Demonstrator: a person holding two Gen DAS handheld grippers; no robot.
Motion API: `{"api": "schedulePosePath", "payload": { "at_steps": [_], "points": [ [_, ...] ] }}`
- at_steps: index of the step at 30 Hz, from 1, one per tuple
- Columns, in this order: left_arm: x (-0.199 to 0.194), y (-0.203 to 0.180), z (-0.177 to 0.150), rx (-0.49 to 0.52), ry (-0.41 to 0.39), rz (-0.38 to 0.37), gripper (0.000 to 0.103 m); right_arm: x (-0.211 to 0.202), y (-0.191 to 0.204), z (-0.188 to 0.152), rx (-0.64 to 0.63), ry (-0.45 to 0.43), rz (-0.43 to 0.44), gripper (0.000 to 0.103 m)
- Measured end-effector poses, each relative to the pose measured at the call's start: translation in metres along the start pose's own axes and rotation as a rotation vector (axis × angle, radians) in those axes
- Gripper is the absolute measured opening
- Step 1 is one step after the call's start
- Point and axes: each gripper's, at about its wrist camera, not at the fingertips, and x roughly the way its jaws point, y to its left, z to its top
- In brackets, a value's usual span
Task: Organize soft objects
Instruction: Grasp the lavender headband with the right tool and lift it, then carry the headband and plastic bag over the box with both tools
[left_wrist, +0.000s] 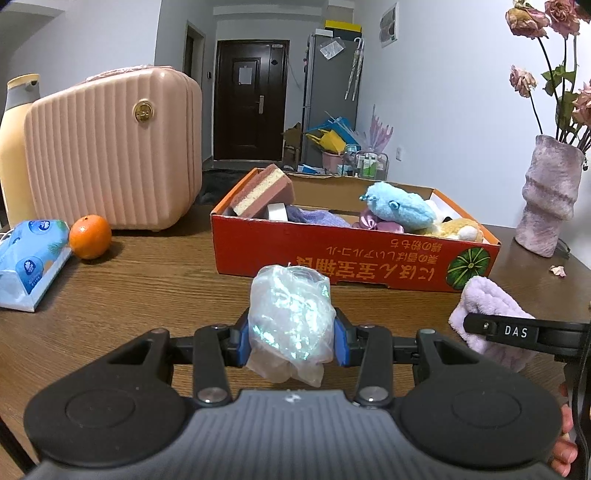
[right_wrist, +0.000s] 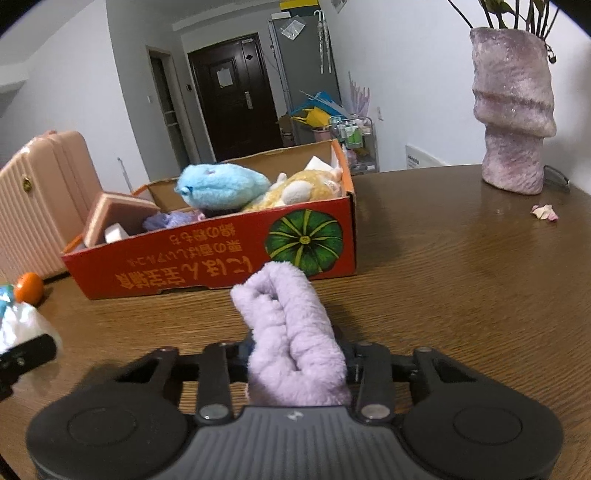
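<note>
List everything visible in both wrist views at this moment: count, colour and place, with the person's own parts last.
cardboard box: 1, red, table centre
blue plush: 1, light blue, in box
yellow plush: 1, yellow, in box, right end
sponge block: 1, pink with a cream layer, in box, left end
case: 1, pink, ribbed, left of box
orange: 1, orange, by case
tissue pack: 1, blue, left table edge
vase: 1, mauve, right of box, holds dried flowers
plastic bag: 1, clear, in left gripper
fluffy cloth: 1, lilac, in right gripper
left gripper: 1, black, closed on bag
right gripper: 1, black, closed on cloth
</note>
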Motion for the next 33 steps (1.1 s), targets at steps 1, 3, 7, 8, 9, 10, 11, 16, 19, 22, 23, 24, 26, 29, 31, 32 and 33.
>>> {"api": "schedulePosePath", "payload": {
  "at_steps": [1,3,7,8,9,10,11,16,19,22,23,24,26,29,31,32,33],
  "points": [
    [0.000,0.001,0.000,-0.002,0.001,-0.003,0.042,-0.002,0.001,0.000,-0.001,-0.009,0.005,0.032],
    [-0.001,0.001,0.000,-0.003,-0.001,-0.007,0.042,-0.009,0.003,0.000,-0.008,-0.047,0.020,0.031],
    [-0.004,0.001,0.001,-0.002,-0.010,-0.012,0.042,-0.023,0.010,-0.001,-0.038,-0.126,0.036,0.031],
    [-0.004,0.001,0.001,-0.002,-0.011,-0.013,0.042,-0.025,0.012,-0.001,-0.046,-0.135,0.037,0.031],
    [-0.004,0.001,0.001,-0.003,-0.012,-0.014,0.042,-0.027,0.014,-0.001,-0.054,-0.143,0.039,0.031],
    [-0.004,0.001,0.001,-0.003,-0.012,-0.014,0.042,-0.028,0.015,-0.001,-0.058,-0.149,0.042,0.031],
    [-0.004,0.001,0.001,-0.003,-0.012,-0.013,0.042,-0.029,0.016,-0.001,-0.061,-0.155,0.044,0.031],
    [-0.005,-0.001,0.006,-0.003,-0.045,0.000,0.042,-0.036,0.020,0.005,-0.071,-0.231,0.029,0.031],
    [-0.004,-0.007,0.018,-0.011,-0.104,0.016,0.042,-0.039,0.022,0.011,-0.076,-0.288,0.037,0.031],
    [0.004,-0.016,0.029,-0.030,-0.127,0.008,0.042,-0.038,0.024,0.019,-0.083,-0.342,0.035,0.031],
    [0.008,-0.019,0.033,-0.029,-0.135,0.008,0.042,-0.036,0.024,0.022,-0.083,-0.358,0.032,0.031],
    [0.011,-0.024,0.036,-0.025,-0.145,0.012,0.042,-0.034,0.025,0.026,-0.084,-0.372,0.022,0.031],
    [0.019,-0.033,0.042,-0.018,-0.167,0.015,0.042,-0.027,0.026,0.033,-0.087,-0.397,0.008,0.031],
    [0.032,-0.043,0.051,-0.008,-0.188,0.022,0.042,-0.016,0.024,0.045,-0.080,-0.420,0.002,0.031],
    [0.042,-0.050,0.057,0.007,-0.198,0.032,0.042,-0.005,0.023,0.054,-0.075,-0.430,-0.003,0.031],
    [0.047,-0.053,0.060,0.011,-0.201,0.036,0.042,0.000,0.022,0.058,-0.074,-0.432,-0.001,0.031],
    [0.053,-0.055,0.063,0.011,-0.200,0.036,0.042,0.004,0.021,0.062,-0.073,-0.435,-0.002,0.031]
  ]
}}
